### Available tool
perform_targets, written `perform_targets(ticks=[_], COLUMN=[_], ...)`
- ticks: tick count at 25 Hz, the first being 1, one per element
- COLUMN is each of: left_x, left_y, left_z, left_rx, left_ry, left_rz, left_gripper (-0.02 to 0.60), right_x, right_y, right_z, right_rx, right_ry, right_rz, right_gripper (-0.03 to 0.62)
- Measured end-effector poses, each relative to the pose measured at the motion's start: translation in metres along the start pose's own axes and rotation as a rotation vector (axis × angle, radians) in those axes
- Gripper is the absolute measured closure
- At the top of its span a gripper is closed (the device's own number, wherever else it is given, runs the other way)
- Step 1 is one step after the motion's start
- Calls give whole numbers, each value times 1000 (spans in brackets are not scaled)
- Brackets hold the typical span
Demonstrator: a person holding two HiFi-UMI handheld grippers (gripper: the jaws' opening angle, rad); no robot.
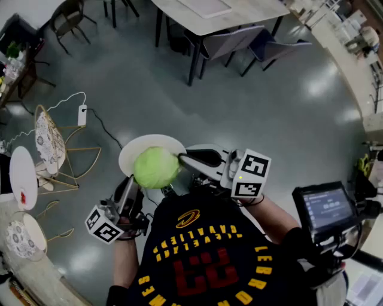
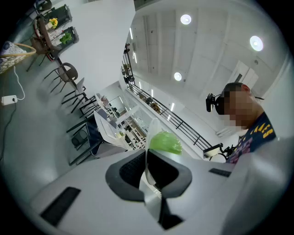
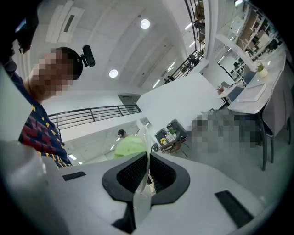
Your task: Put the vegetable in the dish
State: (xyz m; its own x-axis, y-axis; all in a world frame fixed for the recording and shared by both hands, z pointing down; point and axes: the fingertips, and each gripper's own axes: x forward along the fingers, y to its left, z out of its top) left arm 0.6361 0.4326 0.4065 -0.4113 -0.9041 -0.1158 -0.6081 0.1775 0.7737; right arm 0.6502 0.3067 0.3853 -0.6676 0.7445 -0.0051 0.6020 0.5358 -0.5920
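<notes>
A round green cabbage (image 1: 155,167) rests on a white dish (image 1: 142,147) held up above the grey floor, in front of the person's chest. My left gripper (image 1: 133,181) is shut on the dish's near-left rim. My right gripper (image 1: 182,159) is shut on its right rim. In the left gripper view the dish (image 2: 150,136) shows edge-on between the shut left gripper (image 2: 146,167), with the cabbage (image 2: 165,142) just past it. The right gripper view shows the same: dish (image 3: 144,136) edge-on in the right gripper (image 3: 148,172), cabbage (image 3: 128,146) behind.
Gold wire chairs (image 1: 57,149) and small round white tables (image 1: 23,177) stand at the left, with a white cable and plug (image 1: 82,113) on the floor. A long table (image 1: 221,15) with chairs stands at the far side. A screen device (image 1: 325,209) sits at the right.
</notes>
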Motion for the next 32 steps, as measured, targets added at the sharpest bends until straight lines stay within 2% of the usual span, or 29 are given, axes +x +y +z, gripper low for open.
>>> perform_targets(ticks=[7,16,22,25,29,32], left_x=[-3,-5,-2,-2,6,15], left_y=[-1,4,6,15,24,37], left_z=[1,2,-7,-16,-28,-39], left_rx=[8,-23,-72,-143,-367,-458], left_ry=[5,9,12,22,-16,-39], left_rz=[-1,19,44,103,160,239], left_gripper=[569,569,569,569,569,569], right_x=[3,6,-1,-4,-16,-22], right_y=[2,-1,-8,-20,-42,-63], right_z=[-1,-3,-6,-19,-37,-48], right_rx=[-16,51,97,217,475,586], right_ry=[11,-23,-20,-1,16,28], right_rz=[-2,-28,-41,-70,-108,-126], right_gripper=[576,576,576,576,576,576])
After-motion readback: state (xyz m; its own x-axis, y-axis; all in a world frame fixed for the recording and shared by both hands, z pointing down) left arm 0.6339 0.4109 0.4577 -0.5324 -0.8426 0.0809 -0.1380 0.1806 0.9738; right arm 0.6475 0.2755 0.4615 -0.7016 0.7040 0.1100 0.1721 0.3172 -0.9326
